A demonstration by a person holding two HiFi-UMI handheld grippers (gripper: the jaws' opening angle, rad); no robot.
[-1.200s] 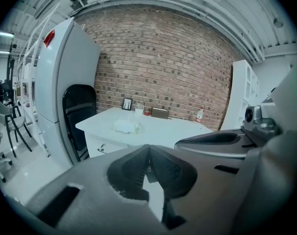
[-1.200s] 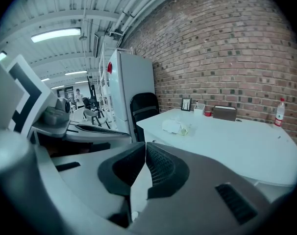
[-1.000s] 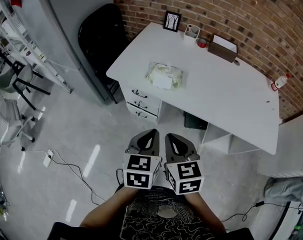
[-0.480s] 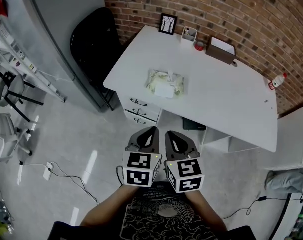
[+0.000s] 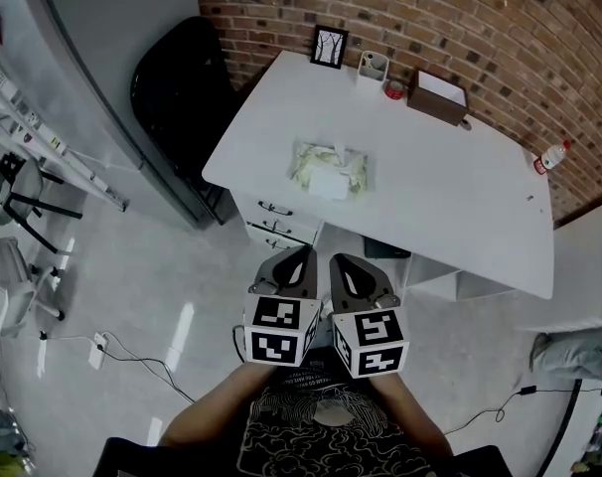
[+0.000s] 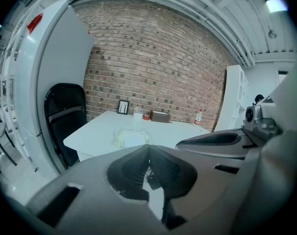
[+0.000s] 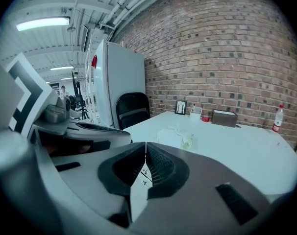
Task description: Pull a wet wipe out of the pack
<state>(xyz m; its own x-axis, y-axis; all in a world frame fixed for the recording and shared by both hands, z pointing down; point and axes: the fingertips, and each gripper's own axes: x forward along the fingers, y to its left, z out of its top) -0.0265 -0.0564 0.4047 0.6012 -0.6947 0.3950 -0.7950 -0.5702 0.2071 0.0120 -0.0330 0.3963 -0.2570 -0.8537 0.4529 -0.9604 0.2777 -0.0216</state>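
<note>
White surface [image 5: 450,187], mostly bare. Left of the middle, a wet wipe pack [image 5: 329,170] lying flat, well apart from everything else. Along the far edge, left to right: small picture frame [image 5: 329,47], white cup [image 5: 373,66], small red object [image 5: 396,89], brown box [image 5: 438,98]. At the right edge, a red-capped bottle [image 5: 546,158], standing.

Grey left gripper [image 5: 302,257], right gripper [image 5: 339,261], square-marker cubes [image 5: 280,332]; black patterned shirt [image 5: 311,437]

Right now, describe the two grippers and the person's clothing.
The left gripper and right gripper are grey shells with black ribbed pads; each carries a white cube with black square markers. The person wears a black shirt with pale line print.
</note>
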